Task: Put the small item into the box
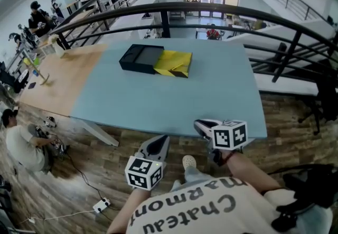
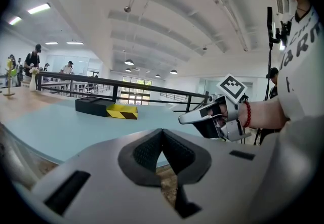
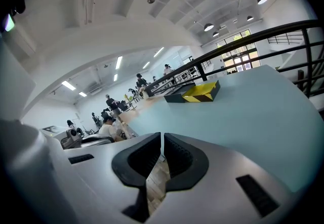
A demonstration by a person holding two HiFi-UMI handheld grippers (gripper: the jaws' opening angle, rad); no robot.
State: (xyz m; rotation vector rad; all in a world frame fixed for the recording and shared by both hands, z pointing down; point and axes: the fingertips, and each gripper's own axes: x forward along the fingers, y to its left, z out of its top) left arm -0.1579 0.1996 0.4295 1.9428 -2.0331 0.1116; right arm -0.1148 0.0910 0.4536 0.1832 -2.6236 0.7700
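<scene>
A flat black box (image 1: 140, 58) lies at the far middle of the light blue table (image 1: 174, 106). A yellow piece with black stripes (image 1: 174, 63) sits against the box's right end. Both also show far off in the left gripper view, box (image 2: 91, 104) and yellow piece (image 2: 121, 112), and in the right gripper view, box (image 3: 174, 97) and yellow piece (image 3: 201, 92). My left gripper (image 1: 160, 142) (image 2: 162, 132) hangs below the table's near edge, shut and empty. My right gripper (image 1: 200, 124) (image 3: 162, 136) is at the near edge, shut and empty, and appears in the left gripper view (image 2: 188, 116).
The table's left part is bare wood (image 1: 63, 77). A black railing (image 1: 211, 11) curves behind the table. A person (image 1: 21, 146) sits on the floor at the left, near cables and a power strip (image 1: 101, 206). A dark chair (image 1: 309, 185) stands at the lower right.
</scene>
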